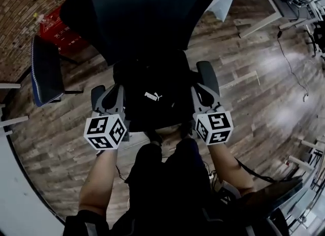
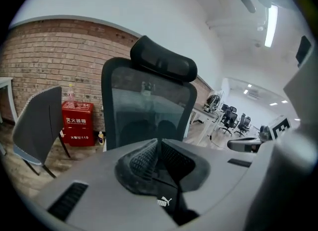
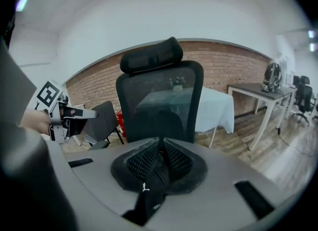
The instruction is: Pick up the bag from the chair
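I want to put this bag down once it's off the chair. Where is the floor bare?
The widest bare wooden floor lies right of the office chair, short of the cable. A narrower strip lies between that chair and the side chair. The bag fills the seat; the person's legs crowd the front.

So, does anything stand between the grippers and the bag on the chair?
Nothing visible does. The left gripper and the right gripper are each shut on the black bag on the chair, and nothing shows above it.
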Demonstrator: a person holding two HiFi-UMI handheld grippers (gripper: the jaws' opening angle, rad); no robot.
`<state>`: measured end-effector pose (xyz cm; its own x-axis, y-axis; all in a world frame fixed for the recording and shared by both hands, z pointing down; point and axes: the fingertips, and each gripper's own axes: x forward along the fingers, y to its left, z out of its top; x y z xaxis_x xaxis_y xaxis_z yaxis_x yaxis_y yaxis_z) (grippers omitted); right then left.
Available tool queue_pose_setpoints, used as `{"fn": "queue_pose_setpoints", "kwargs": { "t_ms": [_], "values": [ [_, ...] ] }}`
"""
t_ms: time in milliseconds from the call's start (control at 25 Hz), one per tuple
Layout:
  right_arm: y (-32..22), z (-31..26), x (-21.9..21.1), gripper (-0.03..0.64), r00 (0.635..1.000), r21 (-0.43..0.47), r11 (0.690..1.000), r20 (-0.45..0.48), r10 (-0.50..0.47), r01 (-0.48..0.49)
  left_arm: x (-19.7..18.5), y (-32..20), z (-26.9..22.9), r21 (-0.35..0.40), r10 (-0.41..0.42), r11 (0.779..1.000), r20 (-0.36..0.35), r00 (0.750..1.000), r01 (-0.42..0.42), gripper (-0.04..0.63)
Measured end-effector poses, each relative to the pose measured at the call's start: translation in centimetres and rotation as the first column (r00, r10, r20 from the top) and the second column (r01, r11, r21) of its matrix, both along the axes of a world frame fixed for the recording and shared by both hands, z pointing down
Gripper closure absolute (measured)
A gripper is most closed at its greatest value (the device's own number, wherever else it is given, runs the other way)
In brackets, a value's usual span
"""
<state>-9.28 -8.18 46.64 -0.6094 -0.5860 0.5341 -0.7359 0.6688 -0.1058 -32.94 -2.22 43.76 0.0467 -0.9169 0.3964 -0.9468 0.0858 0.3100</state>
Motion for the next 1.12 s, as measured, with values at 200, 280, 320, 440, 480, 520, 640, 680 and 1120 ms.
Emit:
{"fn": "queue_pose_setpoints", "kwargs": {
  "t_ms": [200, 280, 320, 440, 480, 520, 640, 680, 1120],
  "values": [
    [0.1, 6.1, 0.0, 0.594, 0.997, -0.061, 0.996, -0.034, 0.062, -0.064, -0.2, -1.7, 5.2, -0.068, 0.042, 0.997, -0.034, 0.999, -0.044, 0.580],
    [0.3, 8.7, 0.3, 0.590, 0.997, -0.096, 0.993, -0.042, 0.069, -0.073, 0.7, -2.0, 7.3, -0.083, 0.077, 0.993, -0.055, 0.996, -0.081, 0.580],
    [0.6, 10.0, 0.6, 0.591, 0.996, -0.115, 0.990, -0.050, 0.071, -0.076, 1.2, -1.9, 8.3, -0.090, 0.091, 0.991, -0.062, 0.994, -0.096, 0.580],
    [1.4, 14.3, 1.7, 0.581, 0.991, -0.167, 0.980, -0.090, 0.094, -0.108, 1.7, -1.9, 11.8, -0.133, 0.105, 0.984, -0.075, 0.992, -0.115, 0.541],
    [1.5, 15.7, 2.1, 0.564, 0.990, -0.188, 0.975, -0.100, 0.104, -0.122, 1.6, -2.0, 13.1, -0.152, 0.103, 0.982, -0.086, 0.991, -0.115, 0.496],
    [1.6, 17.1, 2.3, 0.523, 0.988, -0.210, 0.968, -0.107, 0.114, -0.134, 1.5, -2.2, 14.3, -0.170, 0.099, 0.979, -0.096, 0.991, -0.114, 0.468],
    [1.9, 20.8, 3.0, 0.463, 0.981, -0.270, 0.946, -0.123, 0.149, -0.177, 0.6, -2.9, 17.8, -0.216, 0.078, 0.971, -0.101, 0.992, -0.098, 0.460],
    [1.8, 21.9, 3.3, 0.455, 0.978, -0.284, 0.939, -0.131, 0.164, -0.195, 0.1, -3.3, 18.8, -0.228, 0.070, 0.969, -0.098, 0.993, -0.091, 0.451],
    [1.7, 30.8, 5.8, 0.337, 0.934, -0.396, 0.848, -0.204, 0.292, -0.352, -2.6, -7.0, 27.9, -0.299, 0.037, 0.951, -0.133, 0.990, -0.075, 0.330]
  ]
}}
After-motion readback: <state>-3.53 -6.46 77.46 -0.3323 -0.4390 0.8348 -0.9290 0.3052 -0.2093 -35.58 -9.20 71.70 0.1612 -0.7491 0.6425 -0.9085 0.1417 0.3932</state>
